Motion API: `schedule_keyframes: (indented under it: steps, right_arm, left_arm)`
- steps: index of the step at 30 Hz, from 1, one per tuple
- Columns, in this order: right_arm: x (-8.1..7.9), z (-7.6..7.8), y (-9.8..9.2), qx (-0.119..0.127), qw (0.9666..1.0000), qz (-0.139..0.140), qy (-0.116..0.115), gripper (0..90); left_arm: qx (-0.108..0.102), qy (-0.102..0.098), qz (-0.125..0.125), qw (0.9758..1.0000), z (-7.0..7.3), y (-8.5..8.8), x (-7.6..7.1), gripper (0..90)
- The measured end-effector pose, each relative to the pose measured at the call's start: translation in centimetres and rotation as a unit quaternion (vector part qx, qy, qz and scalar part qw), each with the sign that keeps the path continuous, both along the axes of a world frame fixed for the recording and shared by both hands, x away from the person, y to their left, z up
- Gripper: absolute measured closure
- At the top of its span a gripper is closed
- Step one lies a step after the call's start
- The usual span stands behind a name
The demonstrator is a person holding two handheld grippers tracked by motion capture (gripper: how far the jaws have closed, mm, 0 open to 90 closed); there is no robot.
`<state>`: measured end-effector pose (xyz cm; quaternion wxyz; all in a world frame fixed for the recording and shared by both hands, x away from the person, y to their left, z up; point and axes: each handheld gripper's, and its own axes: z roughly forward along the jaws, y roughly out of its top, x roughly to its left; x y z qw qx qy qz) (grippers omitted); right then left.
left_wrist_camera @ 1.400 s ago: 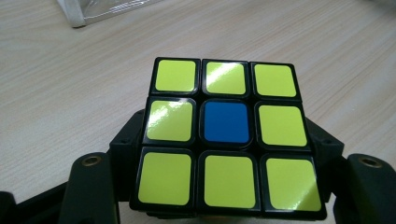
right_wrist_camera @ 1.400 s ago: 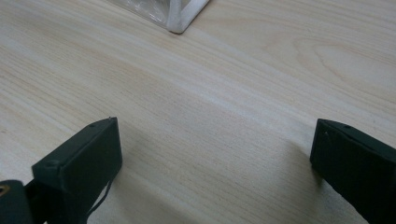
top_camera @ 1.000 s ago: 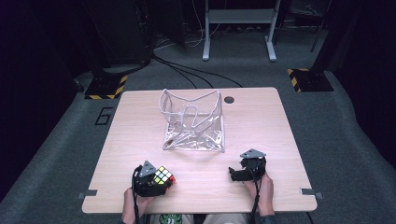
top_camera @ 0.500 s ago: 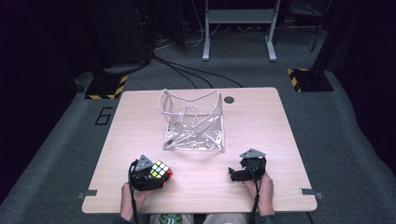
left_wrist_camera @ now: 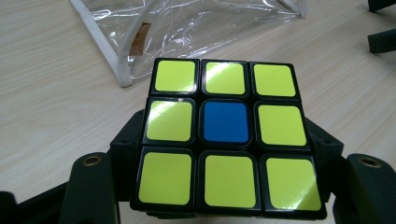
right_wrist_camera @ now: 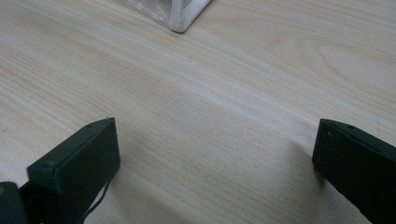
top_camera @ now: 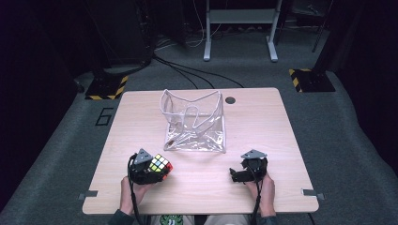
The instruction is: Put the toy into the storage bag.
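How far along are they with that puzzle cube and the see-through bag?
Picked up: the left hand-held gripper is shut on the puzzle cube, near the table's front edge. The clear bag stands open mid-table with no cube inside. The right hand-held gripper rests open. Probably left: putting the cube in.

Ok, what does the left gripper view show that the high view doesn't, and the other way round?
The left gripper view alone shows the puzzle cube face close up: eight yellow stickers around a blue centre, clamped between black jaws. The high view alone shows the whole table, the grey floor, the person's hands and the right gripper with nothing between its jaws. Both show the cube in the left gripper and the clear plastic bag lying beyond it.
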<state>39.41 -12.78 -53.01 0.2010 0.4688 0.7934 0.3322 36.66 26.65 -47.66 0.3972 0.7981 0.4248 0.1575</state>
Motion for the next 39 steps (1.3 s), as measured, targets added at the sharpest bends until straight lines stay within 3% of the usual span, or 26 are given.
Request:
schedule_keyframes:
  steps: [26,39]
  right_arm:
    - [0.0,0.0,0.1,0.001,1.0,-0.004,0.0,0.0]
    - [0.0,0.0,0.1,0.001,1.0,-0.005,-0.001,0.0]
  left_arm:
    - [0.002,-0.036,0.005,0.9994,3.8,0.2,2.5,34.1]
    - [0.005,-0.04,0.0,0.9992,5.7,0.0,3.7,34.1]
